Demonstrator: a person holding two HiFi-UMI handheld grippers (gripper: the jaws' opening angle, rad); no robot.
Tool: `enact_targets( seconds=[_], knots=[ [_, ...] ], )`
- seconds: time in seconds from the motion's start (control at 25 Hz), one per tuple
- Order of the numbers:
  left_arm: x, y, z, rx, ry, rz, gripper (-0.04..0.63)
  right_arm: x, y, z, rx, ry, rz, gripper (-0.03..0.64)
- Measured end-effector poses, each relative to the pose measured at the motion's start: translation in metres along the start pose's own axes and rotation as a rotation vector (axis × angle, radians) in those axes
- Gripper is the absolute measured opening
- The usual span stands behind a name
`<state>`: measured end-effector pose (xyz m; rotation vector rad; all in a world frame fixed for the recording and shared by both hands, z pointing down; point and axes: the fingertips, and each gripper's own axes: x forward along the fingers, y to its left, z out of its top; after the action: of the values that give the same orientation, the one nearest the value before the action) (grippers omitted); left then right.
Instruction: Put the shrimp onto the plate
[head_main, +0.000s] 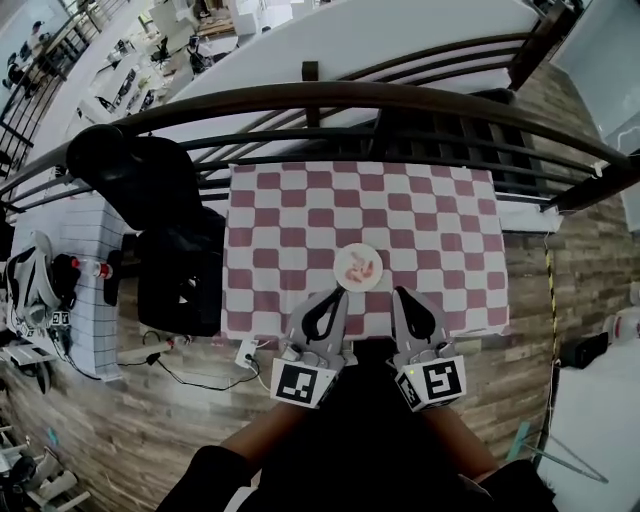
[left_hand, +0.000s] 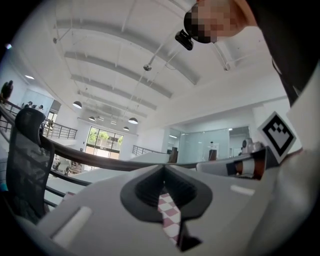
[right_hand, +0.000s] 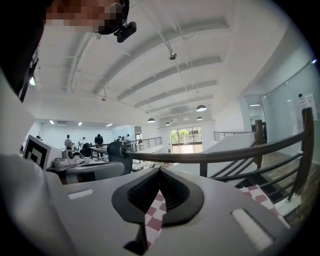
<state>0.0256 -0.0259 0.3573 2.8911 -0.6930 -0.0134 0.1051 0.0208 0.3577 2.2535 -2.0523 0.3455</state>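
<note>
Small plate (head_main: 342, 277) on checkered table (head_main: 280, 220), apparently bearing shrimp (head_main: 364, 268), left gripper (head_main: 337, 294) and right gripper (head_main: 400, 293) just before it, jaws closed, empty.

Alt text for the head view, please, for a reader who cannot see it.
A small plate with pink shrimp on it sits on a red-and-white checkered table. Just short of it, the left claw and the right claw hover at the table's near edge, both shut and empty.
</note>
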Motion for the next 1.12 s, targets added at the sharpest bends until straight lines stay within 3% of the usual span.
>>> enact_targets(
  seconds=[0.32,0.8,1.12],
  knots=[
    [-0.007,-0.01,0.003,0.033,-0.006,-0.047,0.007,-0.01,0.015,0.0,-0.043,-0.028,-0.047,-0.002],
    [-0.012,-0.015,-0.006,0.024,-0.015,-0.08,0.007,-0.016,0.019,-0.01,-0.04,-0.026,-0.088,-0.003],
    [-0.006,-0.009,-0.012,0.02,-0.002,-0.08,0.008,-0.008,0.018,-0.016,-0.034,-0.012,-0.078,-0.003]
  ],
)
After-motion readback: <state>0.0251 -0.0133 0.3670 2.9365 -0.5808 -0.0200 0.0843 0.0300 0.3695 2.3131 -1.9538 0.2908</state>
